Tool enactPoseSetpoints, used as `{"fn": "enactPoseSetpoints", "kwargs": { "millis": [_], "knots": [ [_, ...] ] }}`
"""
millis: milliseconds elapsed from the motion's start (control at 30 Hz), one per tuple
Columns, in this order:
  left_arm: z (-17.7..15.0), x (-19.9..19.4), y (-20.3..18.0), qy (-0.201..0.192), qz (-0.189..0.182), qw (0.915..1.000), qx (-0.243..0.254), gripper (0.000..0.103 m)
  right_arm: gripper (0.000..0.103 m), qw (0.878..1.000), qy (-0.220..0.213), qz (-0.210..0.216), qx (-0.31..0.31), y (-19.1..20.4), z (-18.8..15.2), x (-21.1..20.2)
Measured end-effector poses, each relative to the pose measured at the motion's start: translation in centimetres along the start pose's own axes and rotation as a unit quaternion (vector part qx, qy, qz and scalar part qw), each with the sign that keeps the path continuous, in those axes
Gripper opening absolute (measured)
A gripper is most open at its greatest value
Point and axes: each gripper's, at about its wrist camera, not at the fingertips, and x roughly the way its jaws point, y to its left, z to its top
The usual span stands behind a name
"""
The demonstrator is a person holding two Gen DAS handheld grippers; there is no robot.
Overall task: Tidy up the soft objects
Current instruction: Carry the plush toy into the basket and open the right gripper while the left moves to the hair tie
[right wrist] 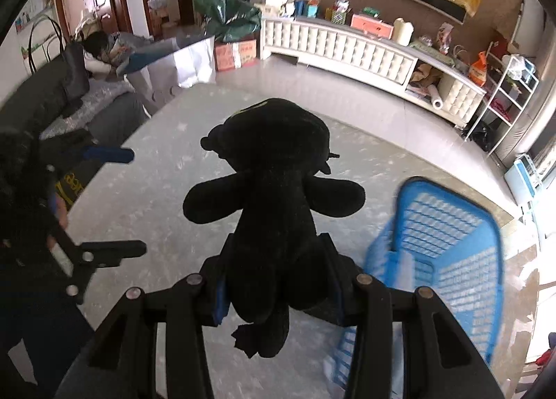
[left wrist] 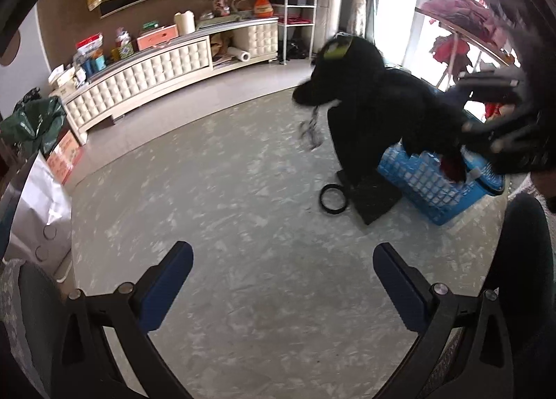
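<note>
My right gripper is shut on a black plush toy and holds it by its lower body in the air, above the grey table. In the left wrist view the same toy hangs in the right gripper over a blue plastic basket, which has something red inside. The basket shows at the right of the right wrist view. My left gripper is open and empty above the table; it also shows at the left of the right wrist view.
A black ring and a flat black piece lie on the table by the basket. Behind stand a white sideboard crowded with items, a white shelf rack, a clothes rack and a sofa.
</note>
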Motion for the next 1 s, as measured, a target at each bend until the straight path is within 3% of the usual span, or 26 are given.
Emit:
{"fn": "enactPoseSetpoints", "kwargs": {
  "millis": [233,400,500,833,1000],
  "knots": [
    [1.6,0.6,-2.0,-0.005,-0.013,0.9998,0.017,0.103,0.042,0.999,-0.023,-0.021,0.012,-3.0,-0.1,-3.1],
    [2.8,2.2,-4.0,0.000,-0.018,0.9976,0.068,0.103,0.042,0.998,-0.028,-0.043,0.031,-5.3,-0.9,-4.1],
    [3.3,3.8,-4.8,0.022,-0.043,0.9951,0.086,0.103,0.042,0.997,-0.023,-0.060,0.044,-6.7,-1.6,-4.2],
    [3.7,10.2,-4.9,0.074,-0.047,0.9886,0.122,0.103,0.042,0.993,0.002,-0.083,0.080,-9.7,-4.4,-4.2],
    [3.1,12.2,-4.4,0.079,-0.054,0.9866,0.133,0.103,0.042,0.992,0.020,-0.088,0.087,-10.5,-5.0,-3.5]
  ]
}}
